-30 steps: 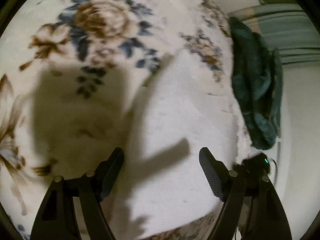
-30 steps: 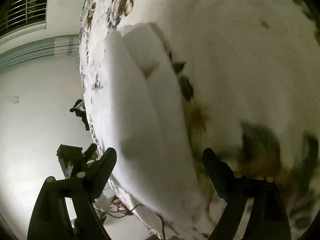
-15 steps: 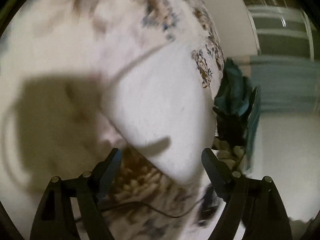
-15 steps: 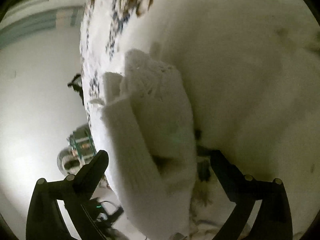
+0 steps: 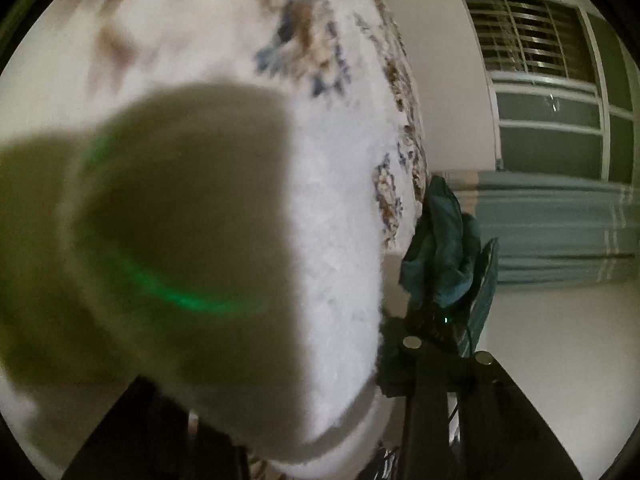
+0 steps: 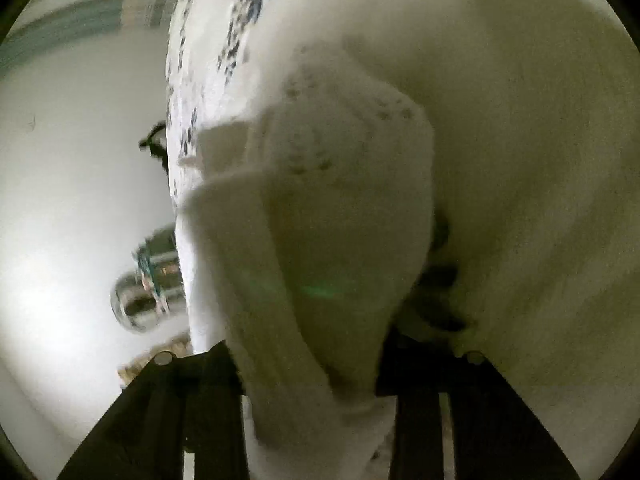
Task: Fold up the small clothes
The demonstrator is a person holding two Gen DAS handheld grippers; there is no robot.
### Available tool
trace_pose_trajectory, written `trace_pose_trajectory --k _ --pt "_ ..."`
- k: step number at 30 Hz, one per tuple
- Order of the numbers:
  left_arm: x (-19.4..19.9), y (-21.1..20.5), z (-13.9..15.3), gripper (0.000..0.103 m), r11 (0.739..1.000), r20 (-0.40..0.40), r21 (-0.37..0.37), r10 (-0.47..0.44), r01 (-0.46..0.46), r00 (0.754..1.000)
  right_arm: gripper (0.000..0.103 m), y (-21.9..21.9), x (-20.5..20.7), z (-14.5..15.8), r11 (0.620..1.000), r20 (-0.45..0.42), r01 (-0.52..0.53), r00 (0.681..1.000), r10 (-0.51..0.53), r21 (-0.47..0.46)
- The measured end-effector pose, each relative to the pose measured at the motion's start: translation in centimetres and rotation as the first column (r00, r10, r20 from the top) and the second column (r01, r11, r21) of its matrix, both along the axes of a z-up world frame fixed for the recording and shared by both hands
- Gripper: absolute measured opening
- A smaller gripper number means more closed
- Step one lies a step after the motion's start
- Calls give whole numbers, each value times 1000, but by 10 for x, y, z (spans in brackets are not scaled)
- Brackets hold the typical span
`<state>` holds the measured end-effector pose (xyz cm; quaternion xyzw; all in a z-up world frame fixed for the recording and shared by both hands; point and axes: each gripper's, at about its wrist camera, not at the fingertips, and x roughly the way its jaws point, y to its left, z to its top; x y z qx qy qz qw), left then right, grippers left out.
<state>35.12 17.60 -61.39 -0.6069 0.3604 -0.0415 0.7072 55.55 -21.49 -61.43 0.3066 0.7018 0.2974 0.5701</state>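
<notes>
White fuzzy garment (image 5: 336, 240) bunched right up against the left-wrist lens, filling the gap between the left gripper (image 5: 280, 412) fingers, apparently clamped there, though the left finger mostly buried under cloth. Same white knit (image 6: 320, 240) pressed between the right gripper (image 6: 308, 372) fingers in the right-wrist view, squeezed at both sides, ribbed edge hanging toward the lens. Lifted partly off the floral blanket (image 5: 312, 28) spread beneath and beyond. No containers visible in either view. Only from the left wrist: a crumpled teal cloth (image 5: 444, 248) just past the blanket's edge, a striped blue curtain (image 5: 560, 232) farther back, a barred window (image 5: 532, 44) beyond. Only from the right wrist: a blurred shiny object (image 6: 148, 284) on the pale floor beside the bed, too smeared to identify.
</notes>
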Motion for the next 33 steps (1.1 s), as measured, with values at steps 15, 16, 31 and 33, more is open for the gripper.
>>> trace_pose_trajectory --k 15,16,31,33 --pt "59 80 33 67 811 -240 274 -462 517 854 68 13 -254 13 921 -178 362 906 -383 -140" --pt "49 83 43 67 815 -245 311 -428 489 870 68 7 -252 17 922 -179 359 907 -382 -148" --pt "-148 74 -7 85 684 -581 538 -123 493 805 68 -6 -193 123 938 78 121 992 -101 -325" --pt "-142 73 -14 103 717 -567 514 -129 471 814 68 8 -183 112 938 54 66 997 -51 -339"
